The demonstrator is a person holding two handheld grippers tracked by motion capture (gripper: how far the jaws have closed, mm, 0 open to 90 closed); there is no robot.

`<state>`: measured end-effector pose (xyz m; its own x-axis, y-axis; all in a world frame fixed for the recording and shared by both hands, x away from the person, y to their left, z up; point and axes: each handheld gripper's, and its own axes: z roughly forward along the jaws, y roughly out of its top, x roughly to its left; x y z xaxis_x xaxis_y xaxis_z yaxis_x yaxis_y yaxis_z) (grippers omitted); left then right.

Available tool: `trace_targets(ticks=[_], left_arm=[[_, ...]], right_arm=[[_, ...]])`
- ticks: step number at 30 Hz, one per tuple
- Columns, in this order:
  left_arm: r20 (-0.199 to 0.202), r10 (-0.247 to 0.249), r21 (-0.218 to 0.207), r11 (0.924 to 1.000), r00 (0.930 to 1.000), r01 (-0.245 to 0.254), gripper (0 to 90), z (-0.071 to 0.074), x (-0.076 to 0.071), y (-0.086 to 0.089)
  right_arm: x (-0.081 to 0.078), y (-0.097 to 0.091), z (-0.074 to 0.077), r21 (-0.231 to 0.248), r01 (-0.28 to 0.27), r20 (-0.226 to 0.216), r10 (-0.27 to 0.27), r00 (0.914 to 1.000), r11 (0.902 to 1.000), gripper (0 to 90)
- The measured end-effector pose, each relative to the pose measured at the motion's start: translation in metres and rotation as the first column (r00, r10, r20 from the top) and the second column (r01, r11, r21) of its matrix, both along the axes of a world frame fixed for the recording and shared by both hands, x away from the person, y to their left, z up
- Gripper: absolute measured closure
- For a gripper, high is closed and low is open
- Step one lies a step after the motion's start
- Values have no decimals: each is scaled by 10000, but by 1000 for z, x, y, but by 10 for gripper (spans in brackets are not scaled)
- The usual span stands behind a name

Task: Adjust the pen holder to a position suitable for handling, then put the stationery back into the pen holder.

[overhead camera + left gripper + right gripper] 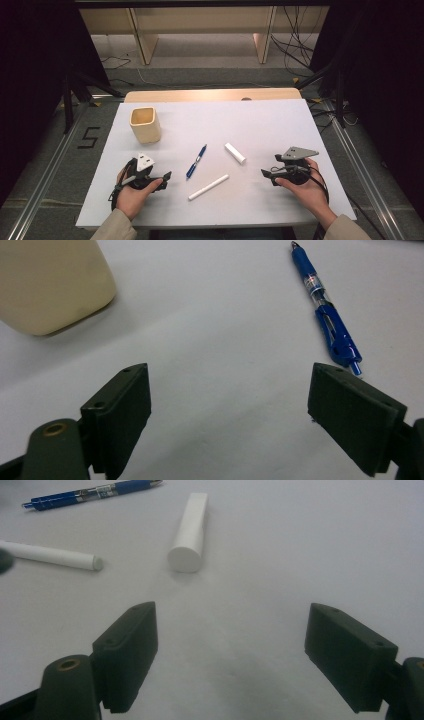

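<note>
Both grippers sat near the white table's front edge, jaws wide apart and empty. The blue plastic pen lay mid-table, long axis slanting toward the far edge, nearer the left gripper than the right gripper.

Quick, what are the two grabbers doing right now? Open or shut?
Left gripper: open, fingers wide apart, holding nothing.
Right gripper: open, fingers wide apart, holding nothing.

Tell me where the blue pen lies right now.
In the high view the blue pen lies mid-table, between the cream cup and the short white tube.
</note>
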<state>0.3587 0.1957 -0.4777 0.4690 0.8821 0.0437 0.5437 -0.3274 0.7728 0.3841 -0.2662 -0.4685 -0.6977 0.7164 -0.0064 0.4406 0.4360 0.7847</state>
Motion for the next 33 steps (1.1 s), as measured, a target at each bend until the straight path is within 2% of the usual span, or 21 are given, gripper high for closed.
trace_targets(ticks=[14,16,21,26,33], left_arm=[[-75,-6,-11,10000,10000,6,189,-1,2,-4],[-67,23,-104,9999,10000,-24,204,0,2,-7],[-114,-125,28,9999,9999,125,233,3,0,-14],[-81,-429,-50,9991,9990,429,290,8,-2,-23],[-95,-991,76,9950,9950,992,319,12,-5,-36]], right_arm=[[1,2,0,-45,128,-2,-128,9999,9999,222],[1,2,-1,-71,137,-5,-137,9999,9999,225],[0,1,-1,-143,78,33,-78,10000,9999,228],[-1,1,0,-157,104,66,-103,9999,9998,230],[-2,2,0,-192,107,59,-106,9999,9998,235]])
